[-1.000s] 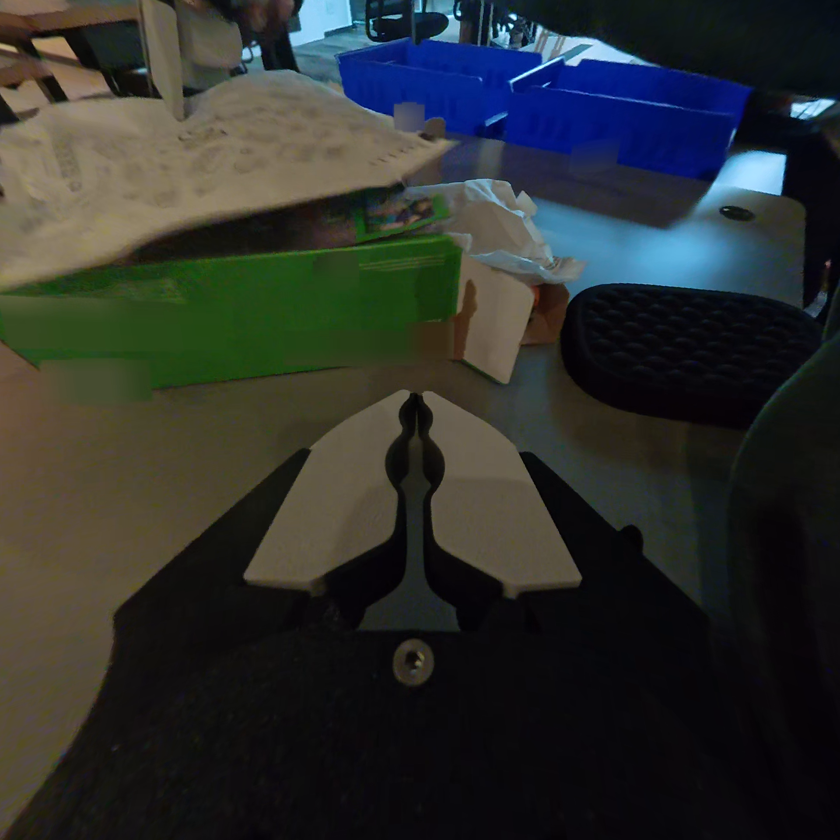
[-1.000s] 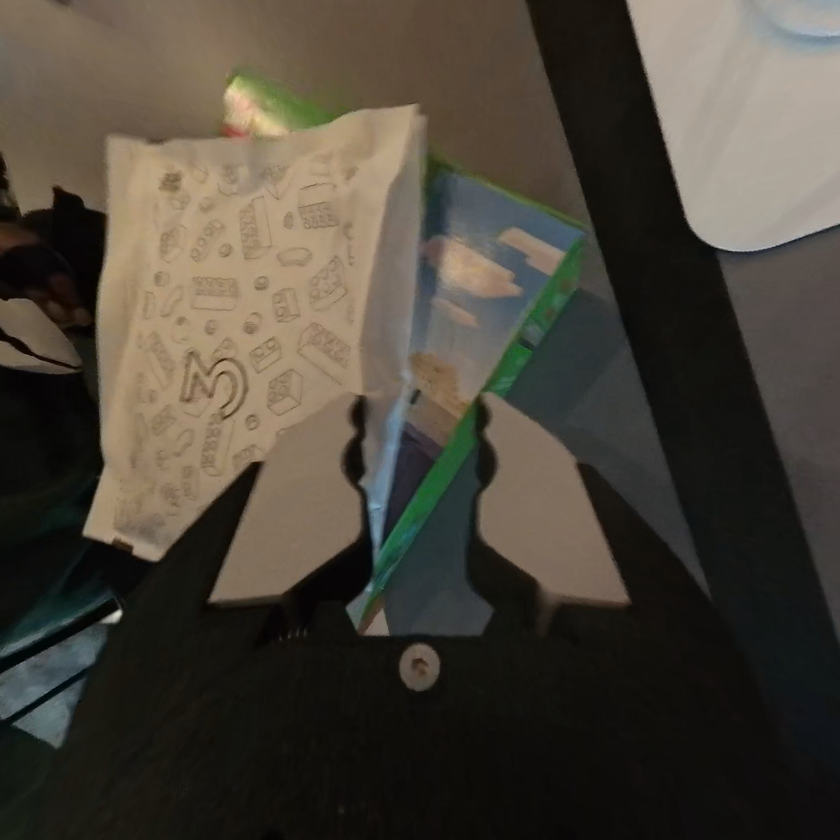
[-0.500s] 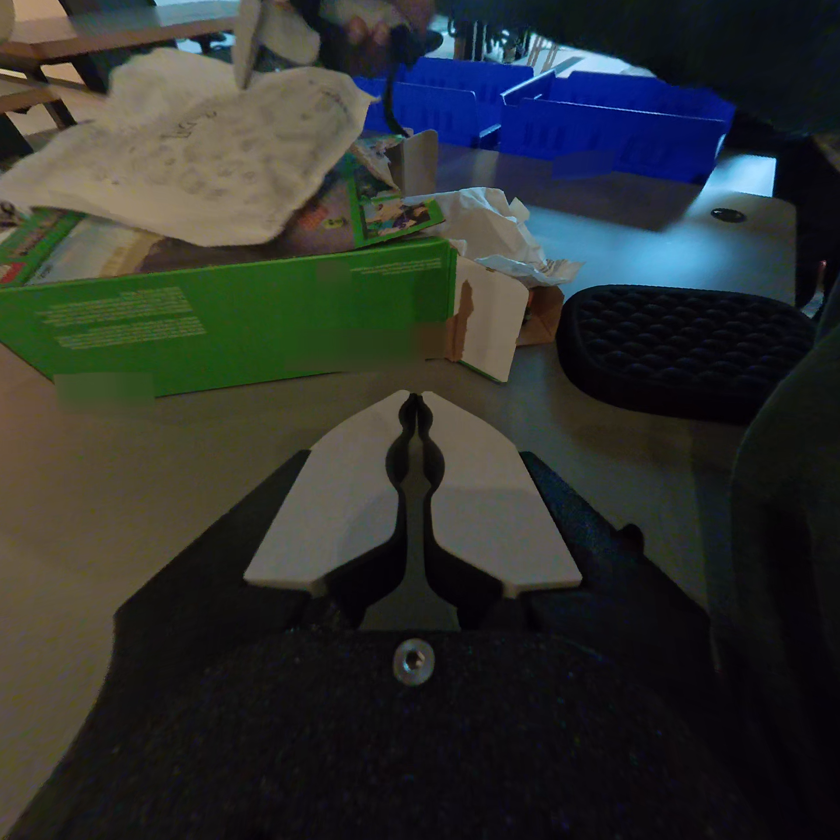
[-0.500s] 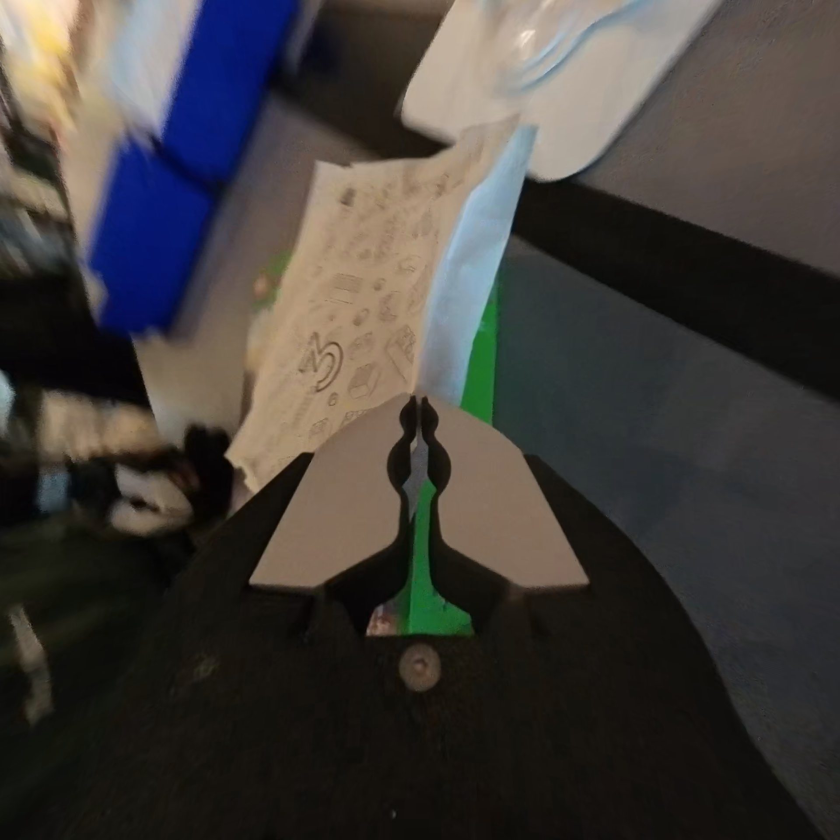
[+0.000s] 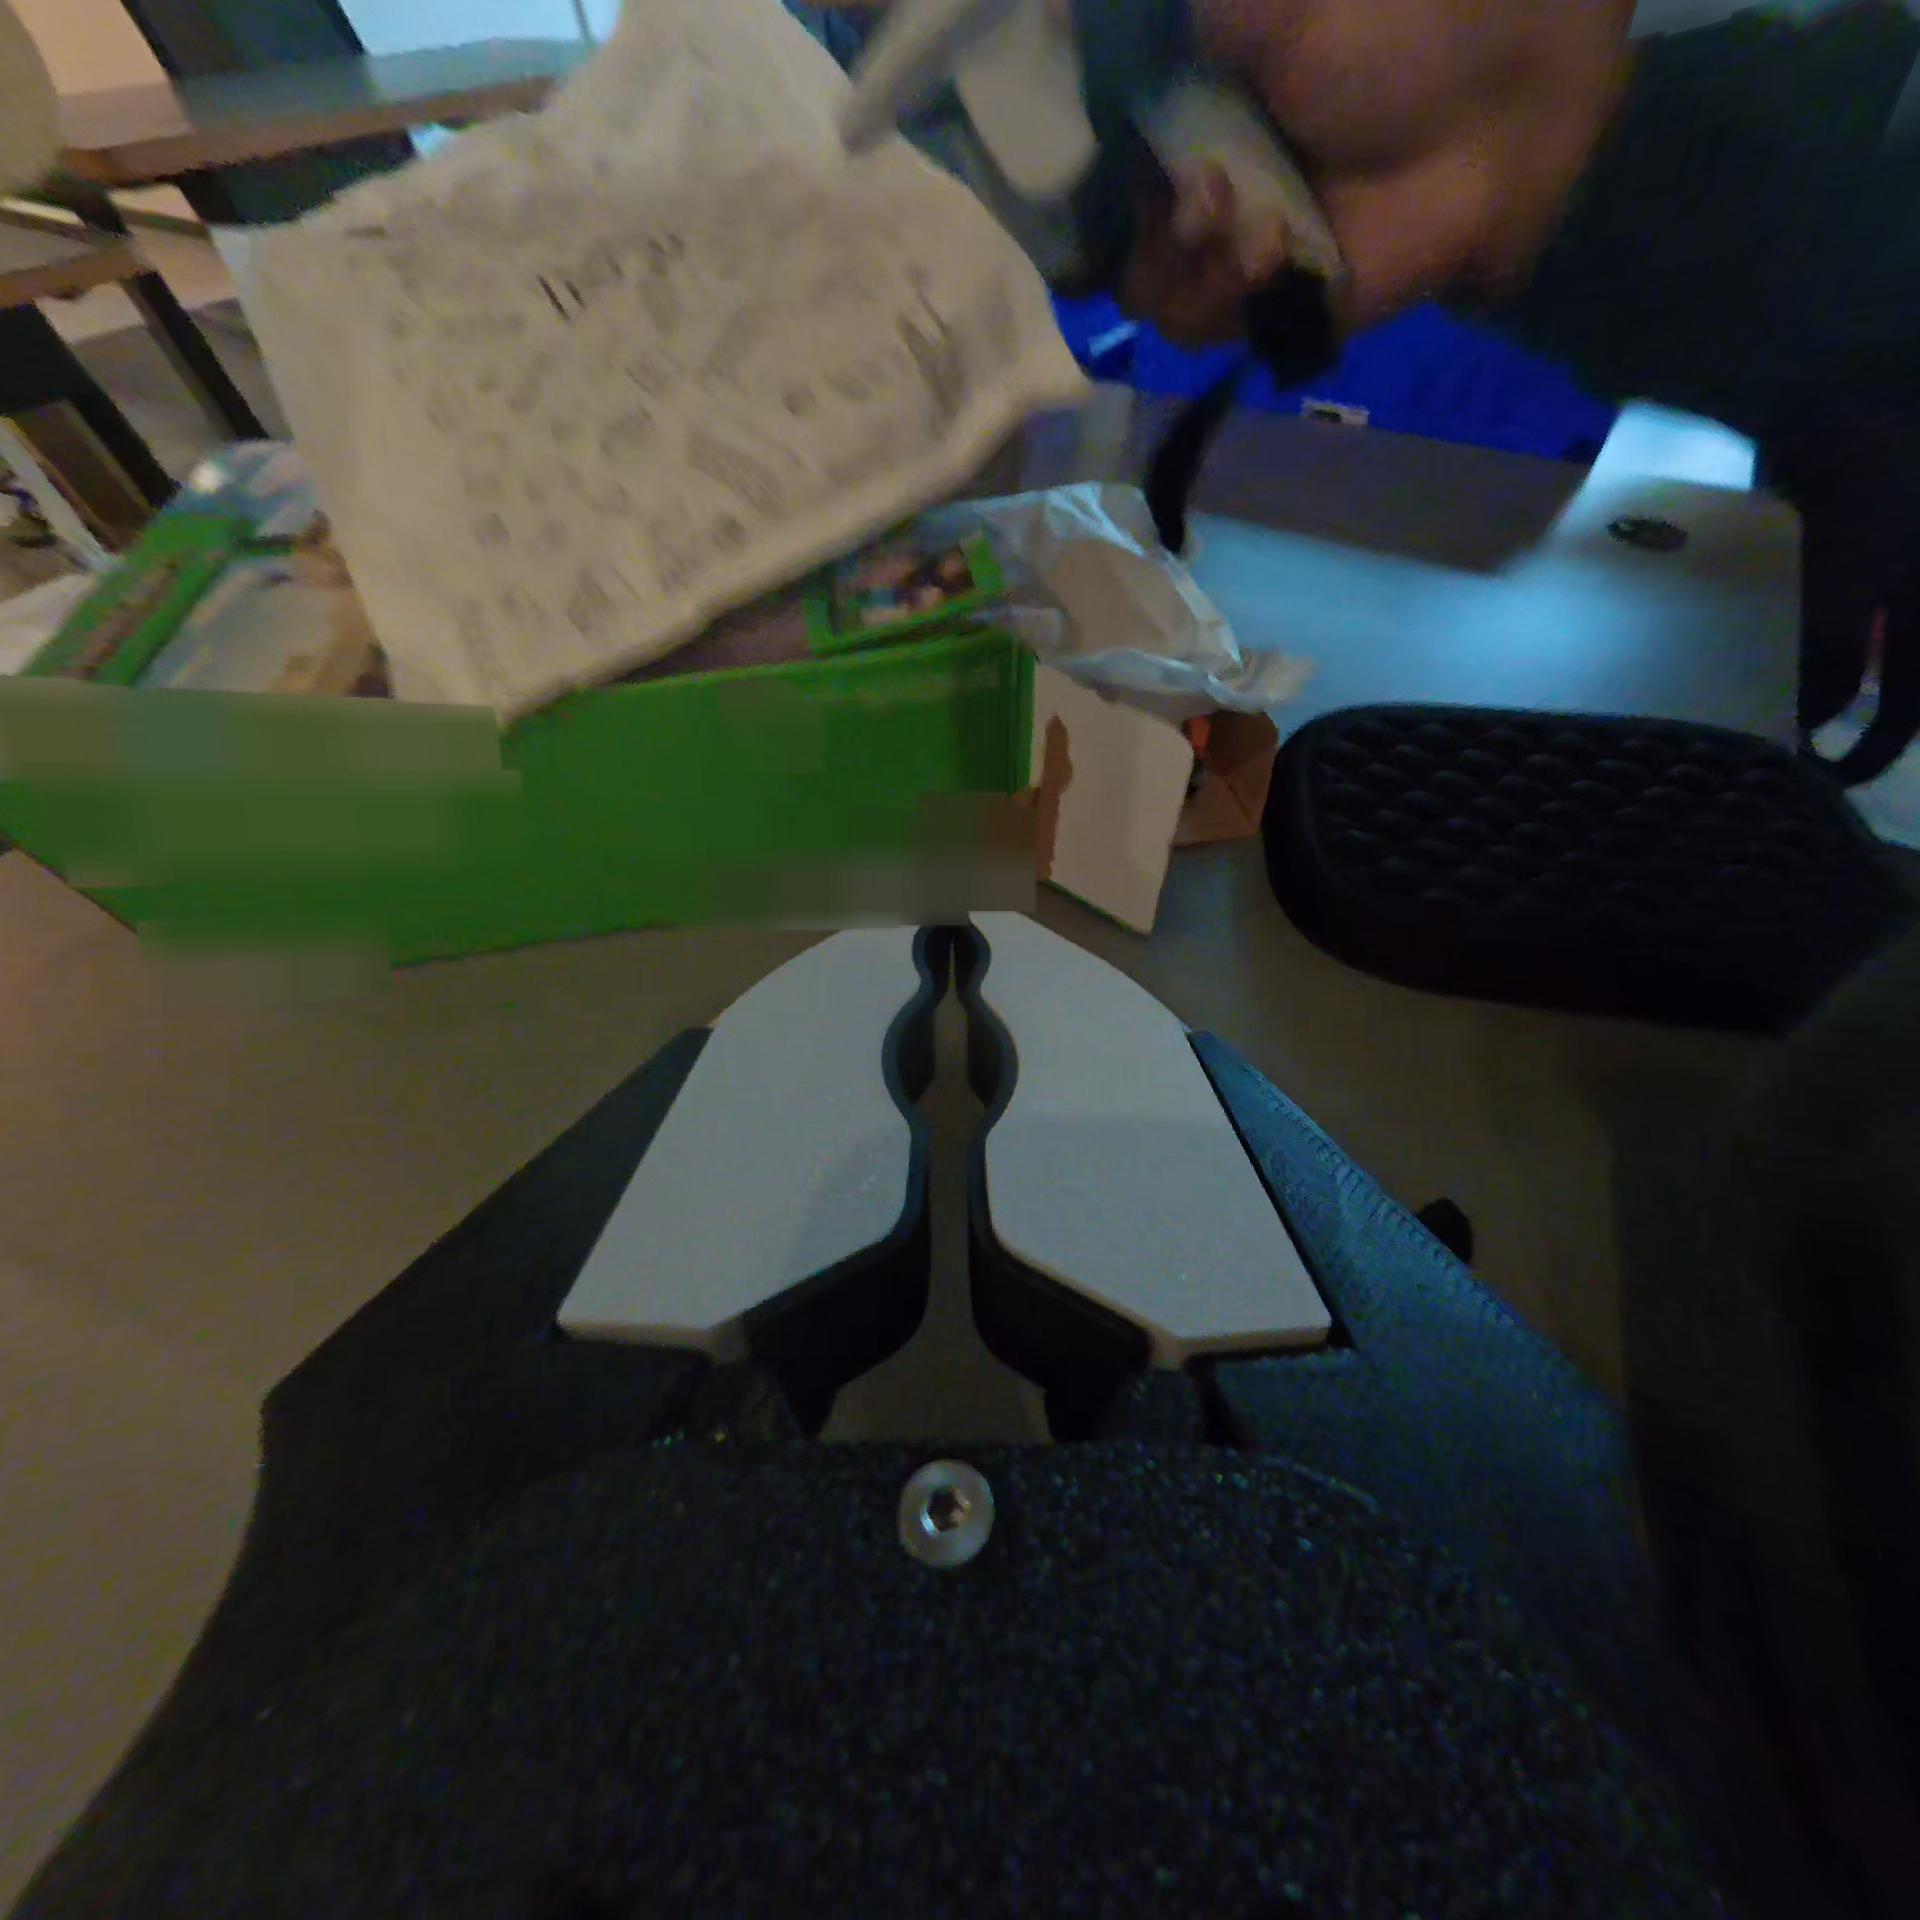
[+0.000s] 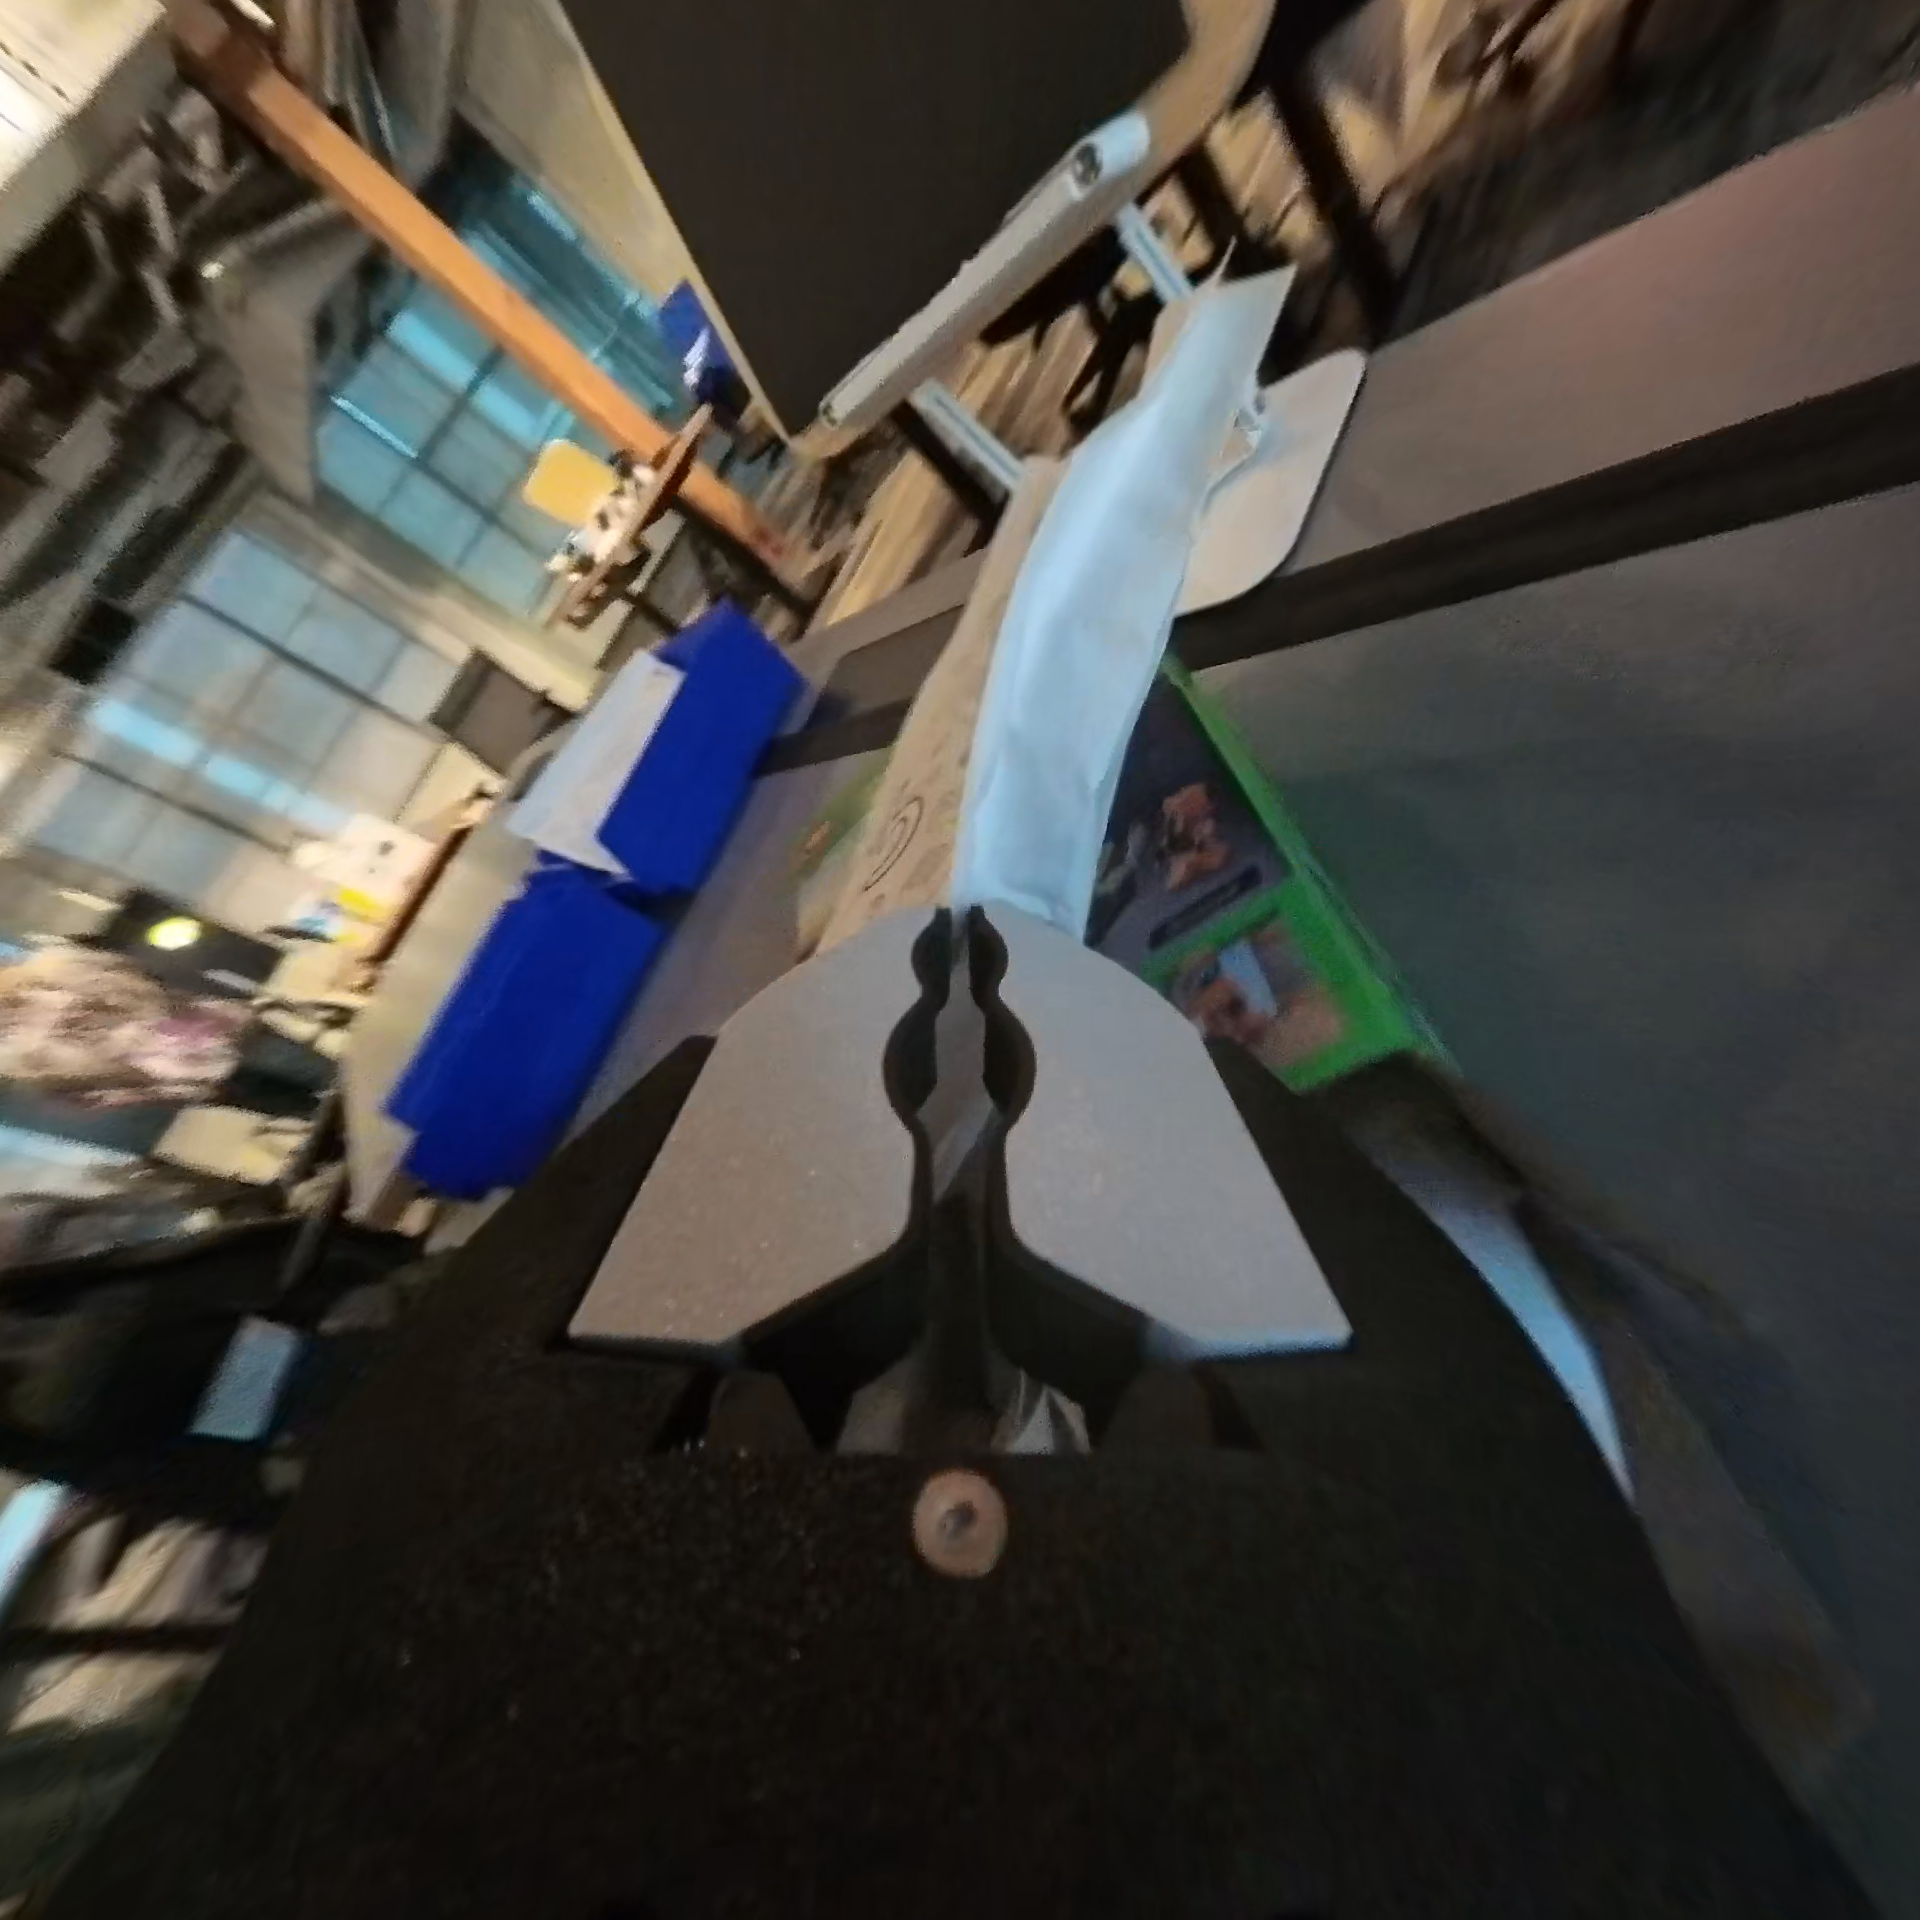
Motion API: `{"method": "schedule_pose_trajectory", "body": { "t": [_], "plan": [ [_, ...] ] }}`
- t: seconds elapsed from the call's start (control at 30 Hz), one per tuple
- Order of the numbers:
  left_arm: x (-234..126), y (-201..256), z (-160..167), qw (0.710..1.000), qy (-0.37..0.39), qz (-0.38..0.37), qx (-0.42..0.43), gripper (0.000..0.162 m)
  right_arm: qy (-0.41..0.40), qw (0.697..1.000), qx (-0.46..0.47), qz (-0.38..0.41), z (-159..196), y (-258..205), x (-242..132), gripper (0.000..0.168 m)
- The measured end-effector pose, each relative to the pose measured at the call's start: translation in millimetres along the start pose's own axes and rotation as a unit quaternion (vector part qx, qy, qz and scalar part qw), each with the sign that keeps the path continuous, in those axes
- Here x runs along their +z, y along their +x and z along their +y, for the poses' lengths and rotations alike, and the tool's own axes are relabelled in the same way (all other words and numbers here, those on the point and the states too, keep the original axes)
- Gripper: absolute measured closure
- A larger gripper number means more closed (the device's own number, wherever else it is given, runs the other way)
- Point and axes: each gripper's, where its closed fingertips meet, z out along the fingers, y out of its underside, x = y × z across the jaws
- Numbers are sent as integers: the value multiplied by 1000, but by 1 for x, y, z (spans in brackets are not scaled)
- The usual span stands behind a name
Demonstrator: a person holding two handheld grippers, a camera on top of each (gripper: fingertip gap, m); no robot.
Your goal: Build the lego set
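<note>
Green lego box (image 5: 623,810) at 10 o'clock on table (image 5: 260,1143), beyond left gripper (image 5: 951,951); jaws nearly closed, empty. White printed paper bag (image 5: 623,416) raised above box at 12 o'clock. Right gripper (image 6: 958,925) clamped on bag edge (image 6: 1081,675).

Dim room — big windows (image 6: 260,665), grey table (image 5: 208,1195).
</note>
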Motion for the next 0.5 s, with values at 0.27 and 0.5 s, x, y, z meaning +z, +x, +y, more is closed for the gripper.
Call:
{"method": "schedule_pose_trajectory", "body": {
  "t": [0.27, 0.5],
  "plan": [
    [1, -16, -21, 999, 4, -38, 12, 160, 144, 985, 94, -6, 18, -10, -10, 166],
    [7, -30, -26, 996, -54, -67, -3, 162, 232, 958, 168, 16, 13, 3, -4, 166]
  ]
}}
